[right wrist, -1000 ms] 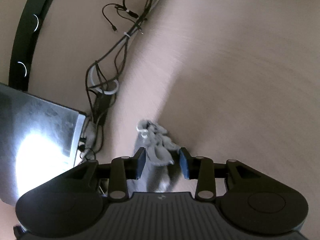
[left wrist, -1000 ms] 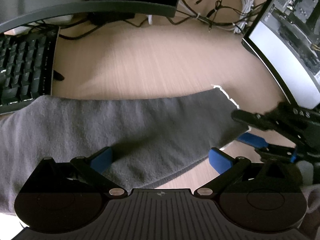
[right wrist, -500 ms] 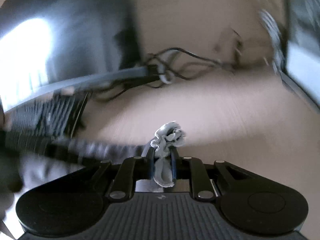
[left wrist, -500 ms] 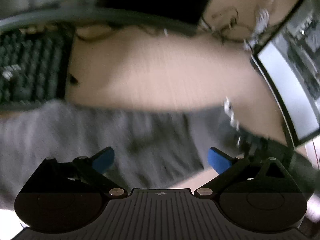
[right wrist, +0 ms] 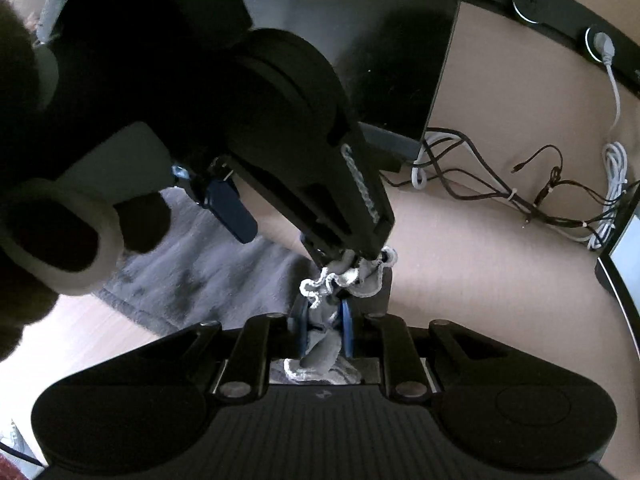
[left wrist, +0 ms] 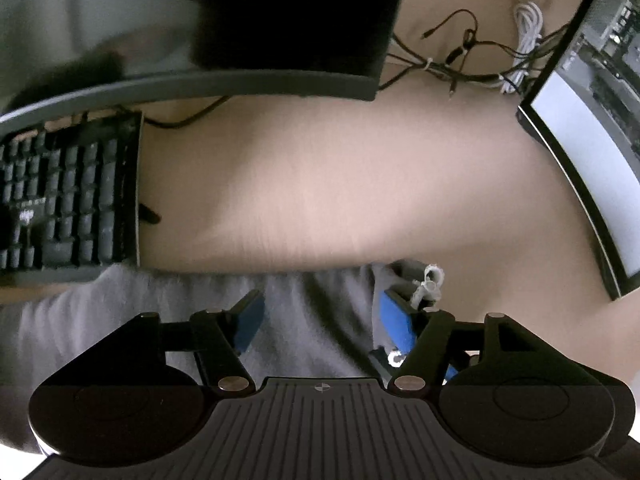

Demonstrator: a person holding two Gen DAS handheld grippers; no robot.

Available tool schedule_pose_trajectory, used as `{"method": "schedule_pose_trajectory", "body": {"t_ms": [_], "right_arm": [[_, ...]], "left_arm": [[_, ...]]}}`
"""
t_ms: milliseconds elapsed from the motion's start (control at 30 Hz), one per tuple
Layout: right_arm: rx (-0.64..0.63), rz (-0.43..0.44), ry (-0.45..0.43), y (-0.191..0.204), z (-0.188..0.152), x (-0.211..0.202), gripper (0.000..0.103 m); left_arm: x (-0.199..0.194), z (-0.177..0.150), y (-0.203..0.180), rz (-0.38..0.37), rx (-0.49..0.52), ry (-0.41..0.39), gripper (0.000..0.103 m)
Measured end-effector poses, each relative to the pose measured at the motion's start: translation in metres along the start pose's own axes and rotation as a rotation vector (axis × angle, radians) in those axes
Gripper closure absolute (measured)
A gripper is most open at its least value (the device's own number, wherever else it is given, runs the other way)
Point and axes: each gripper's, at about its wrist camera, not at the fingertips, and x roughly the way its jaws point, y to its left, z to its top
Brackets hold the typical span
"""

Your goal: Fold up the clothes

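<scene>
My left gripper (left wrist: 320, 322): black body, ribbed housing with a small cross mark at centre, two round flat discs at the sides, silver pivot screws on the black linkage arms, blue pads on the fingers (left wrist: 250, 320). My right gripper (right wrist: 325, 328): same black ribbed housing, same cross mark, silver screws, thin blue pads edge-on. From the right wrist view, the left unit shows a pale grey handle loop and a ribbed strip along one arm.

Both wrist views look close down, sharing cloth (left wrist: 316, 312) and desk (left wrist: 340, 184).
</scene>
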Motion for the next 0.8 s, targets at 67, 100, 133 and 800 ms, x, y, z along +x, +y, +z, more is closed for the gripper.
{"method": "schedule_pose_trajectory", "body": {"t_ms": [67, 100, 133, 800], "right_arm": [[-0.001, 0.003, 0.002, 0.0, 0.0, 0.002, 0.087], [-0.003, 0.005, 0.004, 0.001, 0.0, 0.003, 0.087], [-0.004, 0.007, 0.005, 0.001, 0.001, 0.004, 0.087], [0.023, 0.116, 0.086, 0.004, 0.015, 0.032, 0.087]], "left_arm": [[-0.004, -0.001, 0.004, 0.01, 0.008, -0.015, 0.028], [-0.005, -0.002, 0.005, 0.017, 0.014, -0.019, 0.027], [-0.005, -0.003, 0.007, 0.024, 0.018, -0.02, 0.027], [-0.001, 0.002, 0.031, 0.036, 0.016, -0.018, 0.027]]}}
